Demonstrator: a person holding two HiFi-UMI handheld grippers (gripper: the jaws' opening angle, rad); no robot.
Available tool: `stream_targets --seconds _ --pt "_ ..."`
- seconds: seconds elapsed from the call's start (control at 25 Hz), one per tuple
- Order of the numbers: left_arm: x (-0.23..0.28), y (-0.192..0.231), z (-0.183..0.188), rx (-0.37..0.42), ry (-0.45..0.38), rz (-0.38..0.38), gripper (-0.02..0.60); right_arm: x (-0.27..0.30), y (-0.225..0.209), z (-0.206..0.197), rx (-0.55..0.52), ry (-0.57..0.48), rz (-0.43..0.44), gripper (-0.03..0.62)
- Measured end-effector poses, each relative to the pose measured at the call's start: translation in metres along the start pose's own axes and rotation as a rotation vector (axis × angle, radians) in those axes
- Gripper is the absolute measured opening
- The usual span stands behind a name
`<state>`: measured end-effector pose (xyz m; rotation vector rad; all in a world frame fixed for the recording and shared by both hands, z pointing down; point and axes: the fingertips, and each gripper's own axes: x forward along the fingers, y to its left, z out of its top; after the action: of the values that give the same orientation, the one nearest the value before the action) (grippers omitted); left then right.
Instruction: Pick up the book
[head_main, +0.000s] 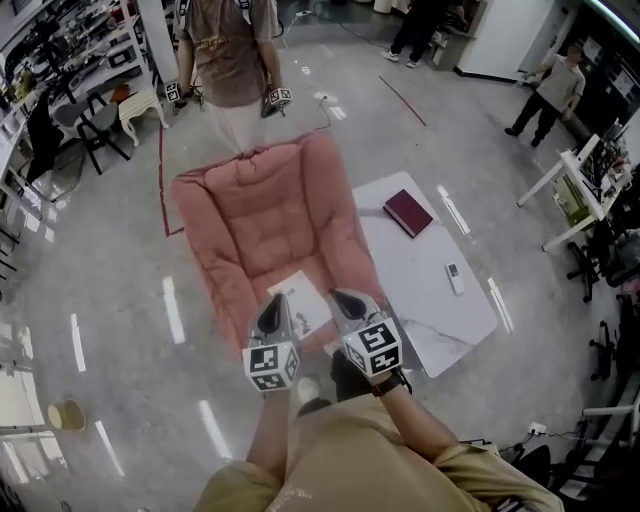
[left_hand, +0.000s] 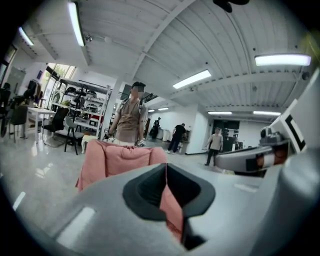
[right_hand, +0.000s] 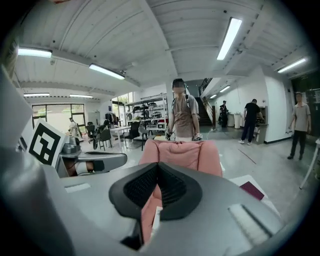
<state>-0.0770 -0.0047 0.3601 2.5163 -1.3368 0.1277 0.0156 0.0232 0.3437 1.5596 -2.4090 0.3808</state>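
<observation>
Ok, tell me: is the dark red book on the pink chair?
No, the dark red book lies on the white table beside the chair.

No words, labels or numbers are legible in any view.

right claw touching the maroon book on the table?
Apart. Head view: the right claw hangs over the pink chair, while the maroon book lies farther up the white table, with bare tabletop between them.
</observation>
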Motion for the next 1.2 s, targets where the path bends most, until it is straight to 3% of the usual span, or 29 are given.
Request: stream_targets --seconds 0.48,0.64,0.68,0.76,0.84,1.0,1.2 --pt "0.039 0.084 -0.193 -0.262 0.449 0.161 0.098 0.112 -0.006 -0.142 0.09 0.369 0.197 0.006" --pt "0.064 0.095 -0.26 -0.352 0.559 0.134 0.128 0.142 -0.01 -0.191 0.121 0.456 0.239 0.006" --pt "0.071 0.093 -0.277 -0.39 0.585 0.111 0.163 0.148 -0.014 -0.205 0.141 0.471 0.24 0.006" --pt "0.084 0.09 -0.311 -0.466 0.629 0.083 0.216 0.157 -0.023 -0.233 0.181 0.507 0.237 0.006" --pt "0.095 0.097 -0.343 -0.51 0.66 0.093 0.221 0.167 -0.033 -0.258 0.212 0.541 0.232 0.006" --pt "0.119 0.111 -0.403 -0.551 0.689 0.115 0.233 0.184 -0.047 -0.299 0.251 0.578 0.253 0.006" --pt "0.14 0.129 -0.472 -0.585 0.732 0.161 0.212 0.202 -0.047 -0.335 0.212 0.61 0.345 0.006"
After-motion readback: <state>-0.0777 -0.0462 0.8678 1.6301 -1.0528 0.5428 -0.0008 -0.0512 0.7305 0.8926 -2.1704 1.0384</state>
